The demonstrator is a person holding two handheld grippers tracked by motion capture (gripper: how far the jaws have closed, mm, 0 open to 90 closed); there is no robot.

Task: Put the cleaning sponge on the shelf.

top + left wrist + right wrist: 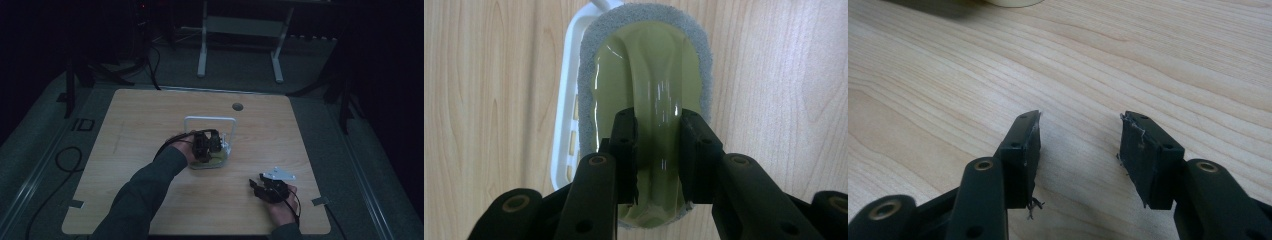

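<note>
A scrubber with a glossy olive-green plastic handle (649, 75) and a grey pad rim (589, 50) lies over a white slotted tray (564, 125). My left gripper (658, 150) points down on it, its two jaws shut on the raised ridge of the handle. From above, the left gripper (207, 145) sits at the table's middle over the white tray with its tall wire handle (210, 120). My right gripper (1080, 150) hovers low over bare wood, open, nothing between its jaws. It rests at the table's front right (265, 189).
The wooden table (130, 130) has a round grommet hole (237, 106) near its far edge. A white frame stand (240, 30) is on the floor beyond the table. Dark tripod legs (345, 95) and cables (65, 160) flank the table.
</note>
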